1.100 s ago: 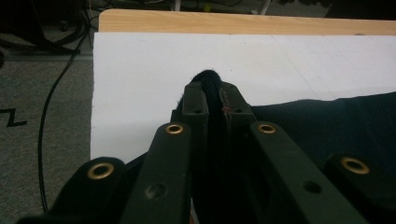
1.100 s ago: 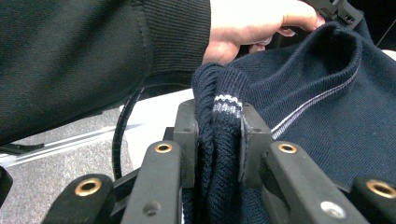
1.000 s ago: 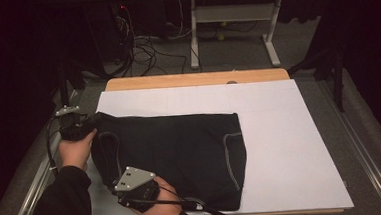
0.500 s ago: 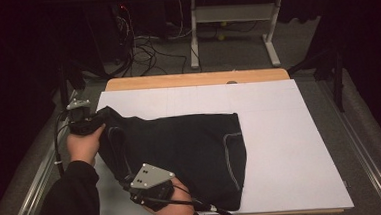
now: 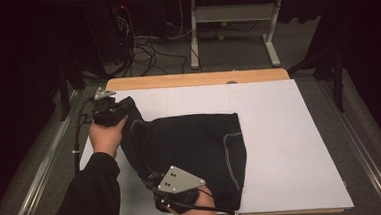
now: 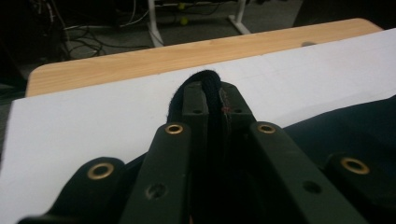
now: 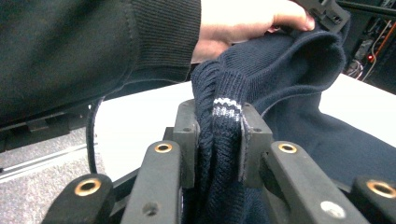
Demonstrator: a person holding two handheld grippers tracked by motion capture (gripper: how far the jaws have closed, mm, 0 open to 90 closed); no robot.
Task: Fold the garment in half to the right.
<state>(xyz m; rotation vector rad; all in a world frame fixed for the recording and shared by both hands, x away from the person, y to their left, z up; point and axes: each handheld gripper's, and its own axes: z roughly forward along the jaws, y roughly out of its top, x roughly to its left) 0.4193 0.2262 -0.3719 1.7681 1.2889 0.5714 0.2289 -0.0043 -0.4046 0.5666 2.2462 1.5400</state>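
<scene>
I have both tools pinched tight on the dark navy knitted garment (image 5: 191, 147) lying on the white table sheet (image 5: 291, 146): my left gripper (image 5: 109, 108) at its far corner, my right gripper (image 5: 176, 191) on the near striped edge, probably to fold it.

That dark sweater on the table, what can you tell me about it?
The sweater is a dark navy knit, ribbed at its edge, with a pale stripe on the ribbing and light stitching lines. It lies mostly flat on the white sheet, its left side lifted and bunched. The left tool pinches one folded edge at the far corner; the right tool clamps the striped ribbing at the near edge.
</scene>
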